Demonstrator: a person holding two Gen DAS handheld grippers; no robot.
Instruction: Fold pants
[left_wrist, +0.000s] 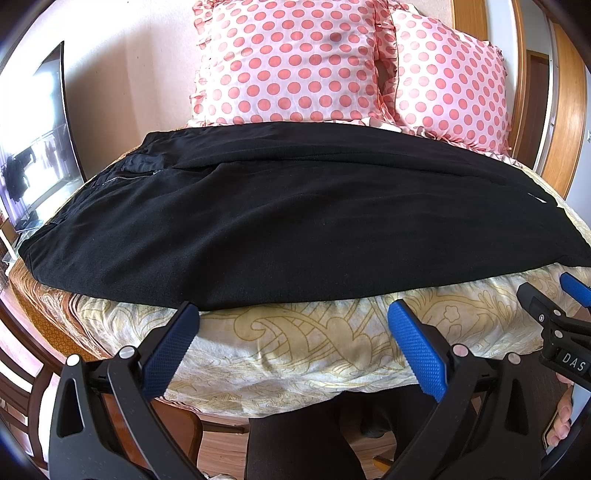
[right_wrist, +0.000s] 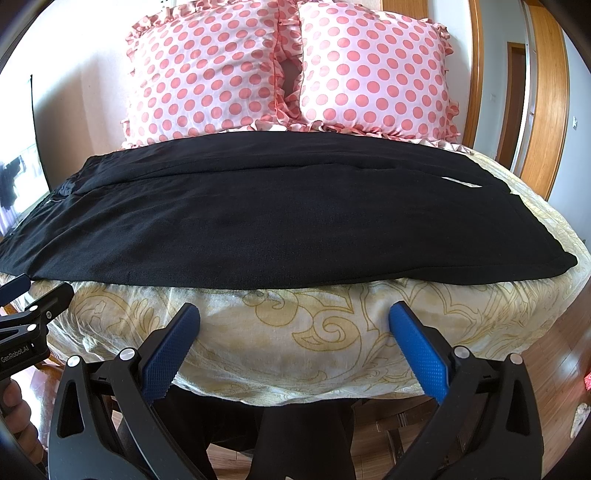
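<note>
Black pants (left_wrist: 295, 221) lie flat across a cream patterned bedspread (left_wrist: 295, 343), waistband and zip at the left, leg ends at the right; they also show in the right wrist view (right_wrist: 277, 221). One leg lies over the other. My left gripper (left_wrist: 291, 314) is open and empty, just short of the pants' near edge. My right gripper (right_wrist: 295, 317) is open and empty, a little back from the near edge. The right gripper also shows at the right edge of the left wrist view (left_wrist: 546, 291).
Two pink polka-dot pillows (left_wrist: 295, 62) (right_wrist: 373, 77) stand behind the pants. A wooden door frame (right_wrist: 546, 110) is at the right, a window (left_wrist: 33, 147) at the left. The bed's near edge drops to a wooden floor (right_wrist: 554, 369). The person's dark legs (left_wrist: 303, 439) are below.
</note>
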